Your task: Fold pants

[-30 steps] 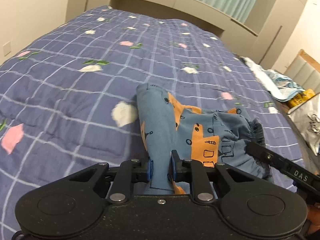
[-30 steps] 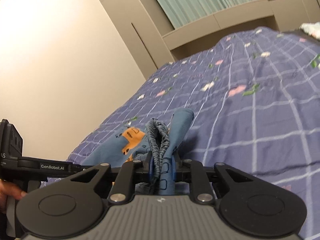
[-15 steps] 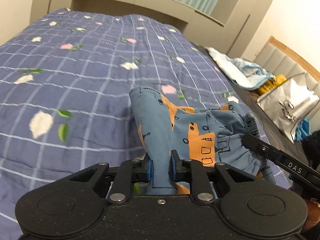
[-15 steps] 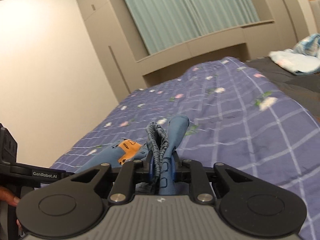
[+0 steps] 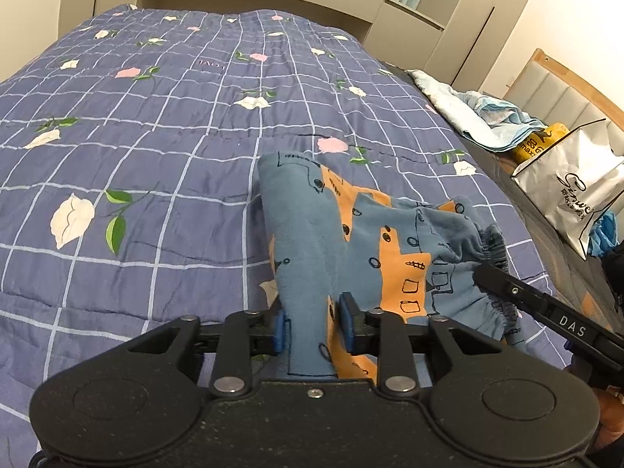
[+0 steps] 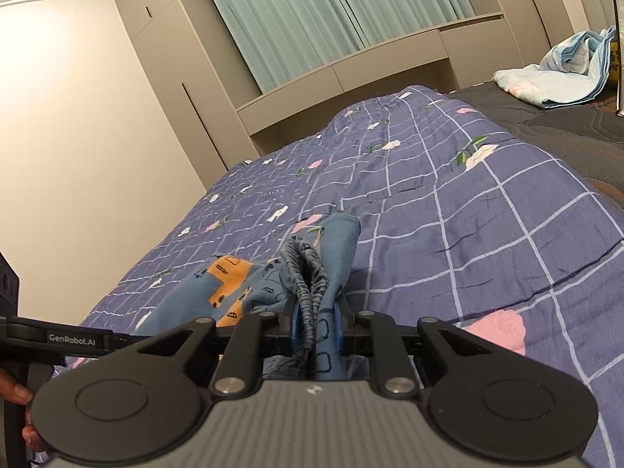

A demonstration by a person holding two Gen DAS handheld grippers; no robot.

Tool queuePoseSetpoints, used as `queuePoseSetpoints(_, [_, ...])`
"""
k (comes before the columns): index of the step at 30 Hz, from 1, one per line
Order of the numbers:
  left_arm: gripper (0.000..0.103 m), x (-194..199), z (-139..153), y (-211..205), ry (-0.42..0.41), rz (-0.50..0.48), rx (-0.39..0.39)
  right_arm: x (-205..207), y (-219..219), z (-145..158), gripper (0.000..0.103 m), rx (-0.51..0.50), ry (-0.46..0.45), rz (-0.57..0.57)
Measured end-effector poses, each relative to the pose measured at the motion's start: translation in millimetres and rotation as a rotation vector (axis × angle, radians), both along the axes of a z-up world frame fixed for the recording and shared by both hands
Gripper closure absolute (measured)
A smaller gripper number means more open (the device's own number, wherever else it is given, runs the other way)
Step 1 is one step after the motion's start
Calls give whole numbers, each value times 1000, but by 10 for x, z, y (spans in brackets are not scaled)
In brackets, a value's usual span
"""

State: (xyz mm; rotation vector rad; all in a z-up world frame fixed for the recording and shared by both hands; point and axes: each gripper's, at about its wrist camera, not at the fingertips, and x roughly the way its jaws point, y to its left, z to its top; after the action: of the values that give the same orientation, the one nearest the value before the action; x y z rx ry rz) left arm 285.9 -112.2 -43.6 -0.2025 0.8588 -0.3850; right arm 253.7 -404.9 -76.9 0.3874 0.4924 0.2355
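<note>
The small blue pants [image 5: 351, 234] with orange prints lie bunched on the blue checked bedspread [image 5: 156, 117]. My left gripper [image 5: 314, 329] is shut on the leg end of the pants. My right gripper [image 6: 316, 329] is shut on the gathered elastic waistband [image 6: 308, 273]. The pants [image 6: 218, 292] hang in a sag between the two grippers, just above the bedspread [image 6: 468, 202]. The right gripper's finger [image 5: 546, 312] shows at the right of the left wrist view, at the waistband. The left gripper's arm [image 6: 58, 337] shows at the left of the right wrist view.
A crumpled light blue cloth [image 5: 479, 117] lies at the bed's right side; it also shows in the right wrist view [image 6: 553, 74]. A silver bag [image 5: 569, 191] and a yellow packet [image 5: 534, 144] stand beside it. Cabinets and a green curtain [image 6: 351, 11] are behind the bed.
Both grippers have swung their view across the bed while keeping their hold. The pants stay stretched between them, a little more spread toward the right.
</note>
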Motion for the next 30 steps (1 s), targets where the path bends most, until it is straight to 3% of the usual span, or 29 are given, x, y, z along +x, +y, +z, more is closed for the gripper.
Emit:
queuePoseSetpoints(2, [62,-15,9,-1,6,2,2,-23,-1,3,71,-9,11,-21])
queuePoseSetpoints(4, [42,-37,36,5,5,9,4,-57,-10,19,64,-19,14,-48])
queuePoseSetpoints(6, [34,-74,85,15,-9,23,10,-102,-17,55,52,-36,1,-68])
queuePoseSetpoints(8, [32,-129,158,26,-25,29,15,-160,-23,109,40,-43,-11,-79])
queuePoseSetpoints(9, [27,-161,203,30,-33,32,16,-200,-18,144,38,-49,-17,-83])
queuePoseSetpoints(13, [5,-355,392,47,-82,49,38,-413,42,329,9,-91,-57,-109])
queuePoseSetpoints(15, [1,-479,494,60,-114,55,56,-541,61,417,2,-102,-81,-120])
queuePoseSetpoints(23, [1,-1191,730,196,-203,89,151,-1167,348,673,0,-225,-90,-132])
queuePoseSetpoints(30, [1,-1898,705,388,-257,106,175,-1801,650,725,0,-317,-100,-129])
